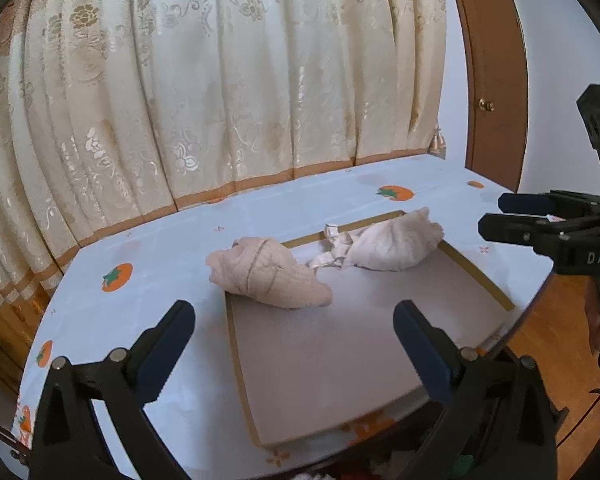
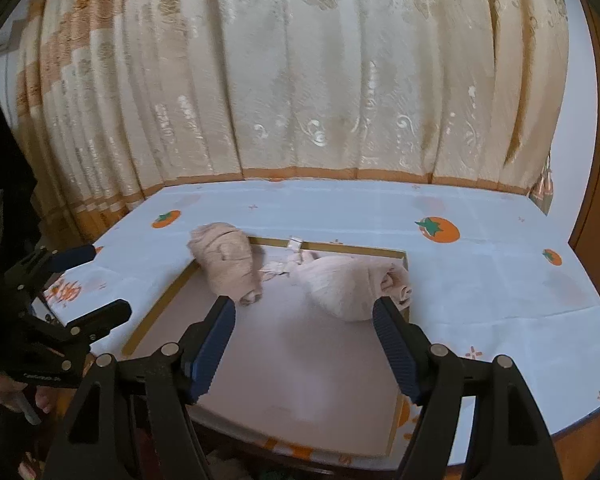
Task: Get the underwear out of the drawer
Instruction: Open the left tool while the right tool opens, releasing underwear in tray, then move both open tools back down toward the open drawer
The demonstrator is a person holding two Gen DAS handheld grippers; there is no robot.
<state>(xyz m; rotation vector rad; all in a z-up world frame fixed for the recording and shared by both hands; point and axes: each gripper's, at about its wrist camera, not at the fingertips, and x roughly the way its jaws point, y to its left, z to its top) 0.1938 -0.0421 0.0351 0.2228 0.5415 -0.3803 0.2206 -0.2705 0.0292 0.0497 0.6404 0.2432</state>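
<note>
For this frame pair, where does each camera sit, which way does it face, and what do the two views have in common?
Left wrist: on the left gripper, looking down across the table toward the curtain; its open fingers show, the right gripper at the right edge.
Right wrist: on the right gripper, facing the same way; the left gripper and a hand show at left.
Shared: the pink garment lying across the mat.

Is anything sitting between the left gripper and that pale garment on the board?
Nothing visible. The left gripper is open, with only bare board between its fingers and the pale garment. The right gripper is off to the side.
</note>
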